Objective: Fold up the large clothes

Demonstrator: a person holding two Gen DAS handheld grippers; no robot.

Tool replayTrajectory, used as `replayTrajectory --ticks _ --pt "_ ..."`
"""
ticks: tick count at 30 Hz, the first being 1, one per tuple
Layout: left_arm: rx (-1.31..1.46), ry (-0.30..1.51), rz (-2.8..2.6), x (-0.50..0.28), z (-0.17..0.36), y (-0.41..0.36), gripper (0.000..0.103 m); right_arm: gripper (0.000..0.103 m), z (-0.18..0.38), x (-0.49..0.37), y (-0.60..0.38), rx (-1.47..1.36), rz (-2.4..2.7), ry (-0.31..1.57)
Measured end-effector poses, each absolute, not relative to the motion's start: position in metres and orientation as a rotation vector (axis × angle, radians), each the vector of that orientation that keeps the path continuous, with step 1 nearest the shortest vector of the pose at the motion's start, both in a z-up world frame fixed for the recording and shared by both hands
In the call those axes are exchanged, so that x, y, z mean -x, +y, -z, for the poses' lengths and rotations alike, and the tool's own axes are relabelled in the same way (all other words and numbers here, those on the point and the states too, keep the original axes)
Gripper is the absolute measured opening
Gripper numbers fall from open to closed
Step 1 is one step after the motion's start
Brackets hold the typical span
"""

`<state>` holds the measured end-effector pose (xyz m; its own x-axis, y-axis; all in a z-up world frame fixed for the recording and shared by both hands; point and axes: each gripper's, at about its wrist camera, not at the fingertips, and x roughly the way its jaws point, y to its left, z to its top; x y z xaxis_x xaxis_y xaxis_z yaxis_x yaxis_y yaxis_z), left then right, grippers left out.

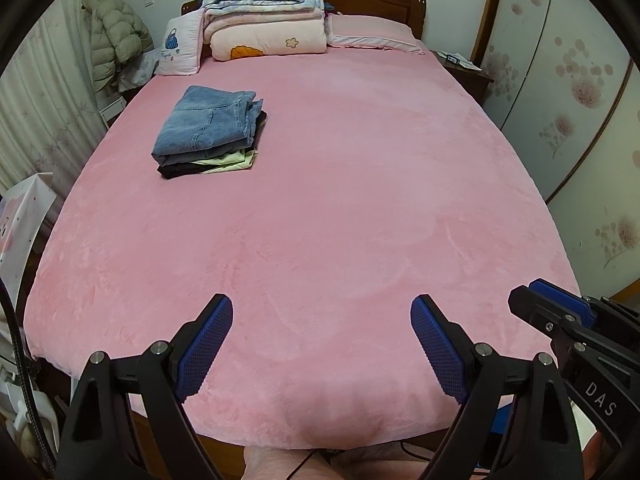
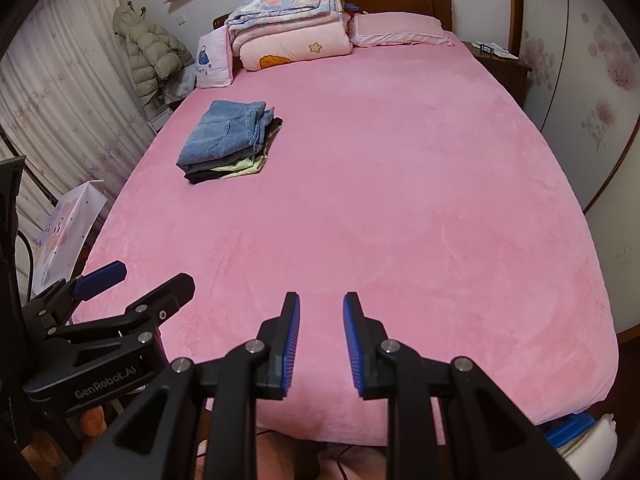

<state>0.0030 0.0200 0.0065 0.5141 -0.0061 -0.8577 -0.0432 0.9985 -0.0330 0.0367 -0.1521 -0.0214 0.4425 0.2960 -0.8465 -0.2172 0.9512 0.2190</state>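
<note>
A stack of folded clothes (image 1: 208, 132), blue jeans on top of pale green and black garments, lies on the pink bed (image 1: 340, 200) toward its far left; it also shows in the right wrist view (image 2: 228, 140). My left gripper (image 1: 322, 312) is wide open and empty above the bed's near edge. My right gripper (image 2: 321, 308) is open with a narrow gap and empty, also above the near edge. The right gripper appears at the right of the left wrist view (image 1: 560, 312), and the left gripper at the left of the right wrist view (image 2: 132, 280). No unfolded garment is in view.
Folded quilts (image 1: 264, 16) and pillows (image 1: 372, 32) sit at the wooden headboard. A puffer jacket (image 1: 116, 36) hangs at the left by curtains. A nightstand (image 1: 464, 68) and wardrobe doors (image 1: 568, 100) stand at the right. A paper bag (image 2: 68, 232) stands left of the bed.
</note>
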Motion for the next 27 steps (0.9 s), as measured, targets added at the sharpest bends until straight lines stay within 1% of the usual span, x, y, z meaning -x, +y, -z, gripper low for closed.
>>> replayTrajectory --ticks 27 --pt "0.027 1.027 0.016 -0.024 -0.008 -0.006 0.090 0.022 0.024 -0.049 -0.154 -0.062 -0.335 1.062"
